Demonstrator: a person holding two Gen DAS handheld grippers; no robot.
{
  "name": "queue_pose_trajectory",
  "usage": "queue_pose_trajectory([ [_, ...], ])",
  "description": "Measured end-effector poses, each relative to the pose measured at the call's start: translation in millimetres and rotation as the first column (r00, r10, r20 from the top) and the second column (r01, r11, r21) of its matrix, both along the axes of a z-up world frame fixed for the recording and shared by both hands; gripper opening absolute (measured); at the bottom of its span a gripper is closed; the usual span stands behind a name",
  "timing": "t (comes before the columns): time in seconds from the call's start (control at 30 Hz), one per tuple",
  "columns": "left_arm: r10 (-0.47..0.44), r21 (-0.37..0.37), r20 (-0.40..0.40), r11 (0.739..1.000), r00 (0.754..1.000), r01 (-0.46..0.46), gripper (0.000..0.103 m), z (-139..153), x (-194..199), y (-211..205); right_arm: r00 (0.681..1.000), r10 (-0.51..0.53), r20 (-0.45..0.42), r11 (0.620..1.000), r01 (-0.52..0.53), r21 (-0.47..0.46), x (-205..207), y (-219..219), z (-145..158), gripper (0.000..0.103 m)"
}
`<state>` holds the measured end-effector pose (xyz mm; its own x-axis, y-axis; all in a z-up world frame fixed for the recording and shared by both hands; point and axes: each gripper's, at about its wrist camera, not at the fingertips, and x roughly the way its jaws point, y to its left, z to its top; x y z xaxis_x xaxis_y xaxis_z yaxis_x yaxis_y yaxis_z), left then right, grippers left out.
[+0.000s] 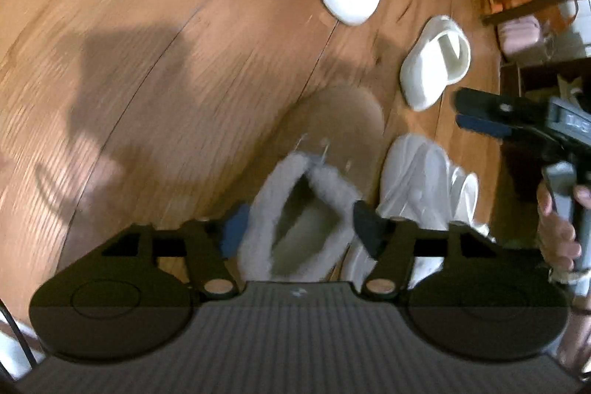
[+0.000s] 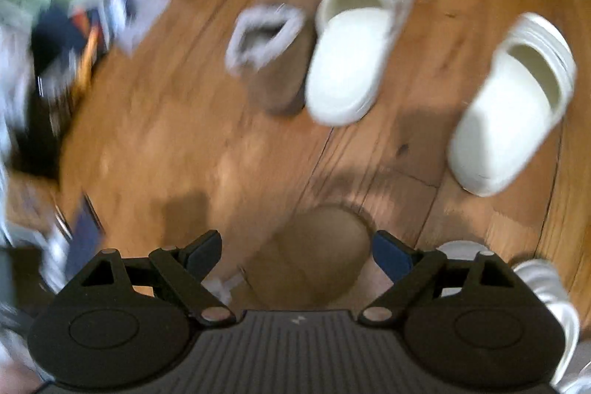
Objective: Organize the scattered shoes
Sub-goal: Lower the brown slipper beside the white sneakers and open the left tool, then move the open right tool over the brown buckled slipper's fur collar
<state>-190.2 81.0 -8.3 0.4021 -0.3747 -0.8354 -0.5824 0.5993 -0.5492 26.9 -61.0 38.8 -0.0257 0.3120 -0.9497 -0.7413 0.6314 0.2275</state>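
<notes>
Left gripper (image 1: pixel 295 228) spread wide around fleece collar of tan boot (image 1: pixel 306 209) lying on wood floor (image 1: pixel 147 24), white sneaker (image 1: pixel 424 180) touching its side, right gripper (image 2: pixel 297 250) open over boot toe, empty, second tan boot (image 2: pixel 273 61) beside two white clogs (image 2: pixel 354 43) farther off, frames blurred.

wood plank floor (image 2: pixel 184 143) carries two white clogs (image 2: pixel 354 50) (image 2: pixel 509 106), tan fleece-lined boots (image 2: pixel 273 61) (one upright), a white sneaker (image 1: pixel 424 180).

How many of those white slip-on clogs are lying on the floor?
2. One white clog lies right beside the far tan fur-lined boot; the other white clog lies apart, to its right. More could be hidden out of frame.
</notes>
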Motion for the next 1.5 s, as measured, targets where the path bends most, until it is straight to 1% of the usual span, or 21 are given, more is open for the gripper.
queue_pose_trajectory([
  [0.1,0.011,0.009,-0.021,1.0,1.0,-0.011,0.069,-6.3,-10.7,-5.1,0.993,0.111,0.027,0.992,-0.11,-0.054,-26.2,12.0,-9.0,0.089],
  [0.17,0.032,-0.024,-0.032,0.999,0.999,-0.033,0.069,-10.0,-19.6,-9.8,0.993,0.114,0.032,0.989,-0.11,-0.093,-33.7,17.3,-15.6,0.087],
  [0.2,0.03,-0.027,-0.03,0.999,0.999,-0.031,0.07,-9.7,-22.5,-12.5,0.995,0.091,0.038,0.987,-0.085,-0.135,-37.1,22.9,-20.2,0.086],
  [0.27,0.03,-0.034,-0.039,0.999,0.999,-0.031,0.071,-7.5,-28.1,-17.4,0.992,0.109,0.056,0.981,-0.098,-0.168,-45.1,29.4,-20.8,0.086],
  [0.37,0.062,-0.037,-0.05,0.997,0.997,-0.064,0.072,0.8,-32.9,-19.4,0.99,0.128,0.059,0.98,-0.118,-0.16,-57.7,35.6,-10.4,0.086],
  [0.43,0.064,-0.041,-0.054,0.997,0.997,-0.066,0.073,6.2,-35.0,-21.4,0.992,0.129,0.013,0.985,-0.127,-0.121,-60.4,36.5,-5.2,0.086],
  [0.5,0.035,-0.018,-0.058,0.999,0.998,-0.037,0.074,15.2,-36.9,-24.3,0.992,0.123,-0.024,0.986,-0.125,-0.107,-58.8,38.5,-4.1,0.086],
  [0.57,0.017,0.034,-0.062,0.999,0.998,-0.015,0.079,24.8,-39.5,-26.7,0.989,0.145,0.004,0.981,-0.143,-0.131,-60.4,40.0,-3.7,0.087],
  [0.7,0.04,0.115,-0.121,0.993,0.992,-0.026,0.079,29.5,-43.0,-25.5,0.979,0.193,0.062,0.966,-0.178,-0.185,-65.7,43.4,-11.0,0.087],
  [0.77,0.102,0.119,-0.12,0.989,0.987,-0.088,0.08,39.8,-54.1,-29.1,0.984,0.17,0.051,0.97,-0.158,-0.187,-63.8,46.6,-24.5,0.087],
  [0.83,0.096,0.083,-0.098,0.993,0.991,-0.088,0.081,50.5,-65.0,-34.9,0.99,0.132,0.049,0.97,-0.119,-0.214,-63.7,50.8,-40.8,0.086],
  [0.87,0.094,0.07,-0.09,0.994,0.992,-0.088,0.081,55.0,-69.7,-36.8,0.987,0.15,0.061,0.965,-0.132,-0.226,-67.5,52.8,-43.8,0.085],
  [0.93,0.093,0.116,-0.114,0.99,0.989,-0.079,0.082,50.6,-66.2,-24.4,0.97,0.217,0.107,0.955,-0.189,-0.227,-79.4,55.1,-40.5,0.085],
  [1.0,0.114,0.142,-0.1,0.985,0.988,-0.099,0.083,39.3,-62.7,-9.9,0.952,0.279,0.128,0.941,-0.245,-0.235,-86.4,54.2,-34.3,0.085],
  [1.03,0.123,0.151,-0.094,0.983,0.988,-0.108,0.086,33.6,-60.8,-3.3,0.943,0.304,0.133,0.934,-0.269,-0.233,-88.0,53.3,-31.4,0.085],
  [1.13,0.086,0.094,-0.097,0.993,0.992,-0.077,0.087,14.0,-50.4,-2.8,0.928,0.355,0.113,0.924,-0.33,-0.193,-86.4,46.0,-21.8,0.086],
  [1.23,-0.033,0.069,-0.108,0.997,0.994,0.041,0.087,2.5,-33.6,-13.6,0.929,0.368,0.018,0.922,-0.363,-0.137,-77.8,30.6,-15.9,0.086],
  [1.27,-0.079,0.062,-0.088,0.995,0.993,0.084,0.087,1.6,-26.4,-17.3,0.93,0.368,-0.002,0.922,-0.365,-0.13,-75.0,26.6,-14.9,0.086],
  [1.33,-0.105,0.031,-0.07,0.994,0.992,0.108,0.088,1.1,-21.3,-18.3,0.93,0.364,-0.042,0.922,-0.366,-0.123,-68.4,17.5,-11.9,0.086],
  [1.4,-0.154,0.003,-0.039,0.988,0.987,0.154,0.089,2.7,-17.3,-21.7,0.93,0.365,-0.034,0.921,-0.366,-0.132,-66.5,14.4,-9.5,0.086],
  [1.5,-0.215,-0.011,-0.006,0.977,0.977,0.214,0.095,7.0,-17.8,-27.5,0.936,0.351,-0.033,0.928,-0.352,-0.122,-65.2,13.0,-6.7,0.086],
])
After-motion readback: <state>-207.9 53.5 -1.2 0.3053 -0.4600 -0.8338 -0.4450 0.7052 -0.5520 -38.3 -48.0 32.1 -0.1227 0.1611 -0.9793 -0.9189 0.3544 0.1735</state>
